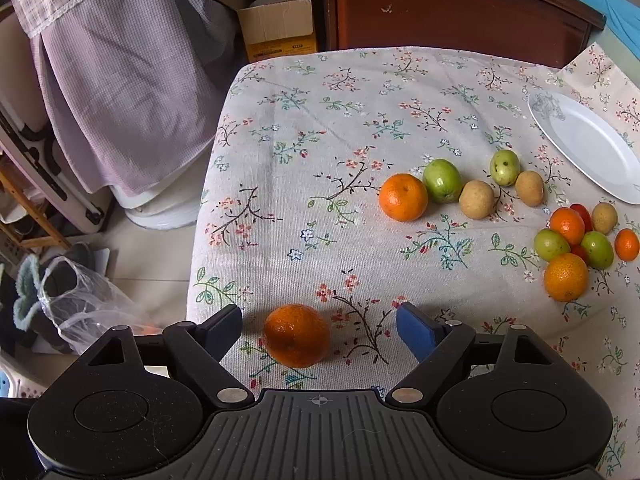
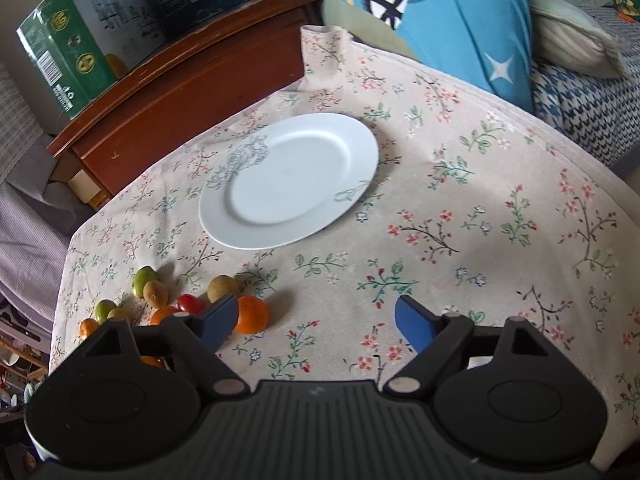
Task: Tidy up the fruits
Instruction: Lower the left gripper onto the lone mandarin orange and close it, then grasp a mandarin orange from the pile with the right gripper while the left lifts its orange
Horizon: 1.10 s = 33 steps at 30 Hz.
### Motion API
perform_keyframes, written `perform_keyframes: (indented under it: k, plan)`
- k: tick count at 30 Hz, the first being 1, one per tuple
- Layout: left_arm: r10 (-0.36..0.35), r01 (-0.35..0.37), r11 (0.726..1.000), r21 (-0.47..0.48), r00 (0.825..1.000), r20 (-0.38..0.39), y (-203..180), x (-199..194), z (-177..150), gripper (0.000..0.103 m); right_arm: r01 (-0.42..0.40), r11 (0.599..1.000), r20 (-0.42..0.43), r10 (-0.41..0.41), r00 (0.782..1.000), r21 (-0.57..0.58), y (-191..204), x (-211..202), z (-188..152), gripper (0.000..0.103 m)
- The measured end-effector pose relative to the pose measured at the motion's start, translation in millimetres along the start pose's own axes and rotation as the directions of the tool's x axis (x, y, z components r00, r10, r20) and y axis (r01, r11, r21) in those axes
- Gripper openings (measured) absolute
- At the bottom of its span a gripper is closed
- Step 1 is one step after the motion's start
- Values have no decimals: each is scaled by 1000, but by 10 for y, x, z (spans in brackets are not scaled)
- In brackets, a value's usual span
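Observation:
In the left wrist view my left gripper (image 1: 320, 330) is open, its blue pads on either side of an orange (image 1: 297, 335) that lies on the floral cloth, not touching it. Farther off lie another orange (image 1: 403, 197), a green fruit (image 1: 442, 180), a tan fruit (image 1: 476, 199) and a cluster of oranges, green fruits and small red tomatoes (image 1: 574, 244). A white plate (image 1: 588, 148) lies at the right. In the right wrist view my right gripper (image 2: 316, 320) is open and empty above the cloth, with an orange (image 2: 251, 314) just right of its left finger and the white plate (image 2: 288, 180) ahead.
The table's left edge drops to a floor with a plastic bag (image 1: 80, 304) and a covered chair (image 1: 120, 92). A cardboard box (image 1: 276, 20) and a wooden cabinet (image 1: 452, 8) stand behind. Boxes (image 2: 72, 48) and a blue cushion (image 2: 460, 20) lie beyond the table.

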<state>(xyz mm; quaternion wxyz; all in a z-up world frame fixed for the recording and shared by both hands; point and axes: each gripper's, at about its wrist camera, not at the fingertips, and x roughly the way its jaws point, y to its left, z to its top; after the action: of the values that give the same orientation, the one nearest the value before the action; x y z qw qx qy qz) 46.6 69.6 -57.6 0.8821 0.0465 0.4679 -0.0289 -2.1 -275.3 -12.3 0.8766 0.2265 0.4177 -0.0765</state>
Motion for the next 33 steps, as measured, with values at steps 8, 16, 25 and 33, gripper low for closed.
perform_keyframes:
  k: [8, 16, 25, 33]
  plan:
    - [1, -1, 1000, -9, 1000, -7, 54, 13, -35, 81, -44, 996, -39, 41, 998, -83, 196, 98, -78, 84]
    - [-41, 41, 999, -18, 999, 8, 68, -22, -59, 63, -48, 999, -72, 47, 996, -20, 132, 135, -80, 84]
    - [-13, 13, 1000, -18, 1000, 19, 100, -71, -119, 57, -79, 996, -84, 75, 994, -52, 229, 139, -102, 84]
    - [-34, 34, 999, -10, 998, 44, 65, -82, -107, 30, -77, 996, -72, 73, 995, -52, 217, 188, -97, 77]
